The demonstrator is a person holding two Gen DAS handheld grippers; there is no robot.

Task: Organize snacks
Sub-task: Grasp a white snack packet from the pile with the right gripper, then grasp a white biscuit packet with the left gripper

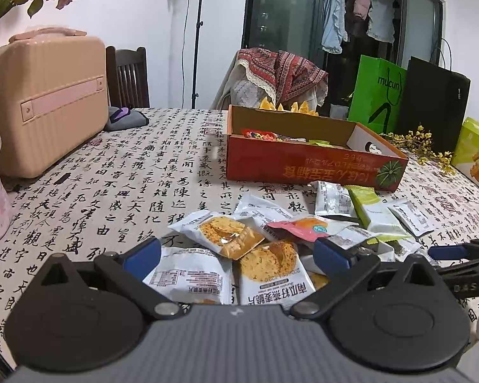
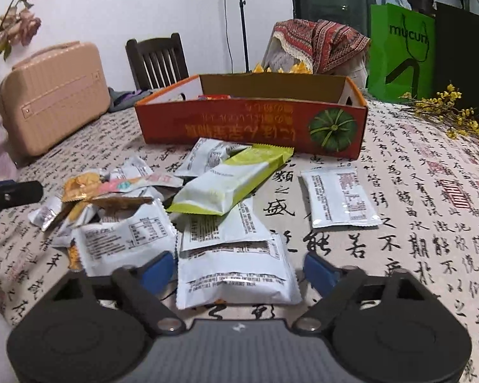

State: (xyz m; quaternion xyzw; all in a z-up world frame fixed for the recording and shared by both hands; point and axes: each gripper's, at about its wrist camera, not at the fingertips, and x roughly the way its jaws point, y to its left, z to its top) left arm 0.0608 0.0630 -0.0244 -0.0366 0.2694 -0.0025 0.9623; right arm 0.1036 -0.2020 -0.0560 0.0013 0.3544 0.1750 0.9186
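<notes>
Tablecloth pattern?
Beige tablecloth with black calligraphy characters and red seals; clearest in the right wrist view.

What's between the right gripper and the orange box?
In the right wrist view, the open right gripper faces the orange box across piled snack packets: a white packet between its fingers, then a green packet.

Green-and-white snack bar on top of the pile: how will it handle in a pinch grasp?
The green-and-white bar looks like a glossy film wrapper, so probably slippery. It rests tilted on loose white packets, so a push likely slides it. Probably light.
</notes>
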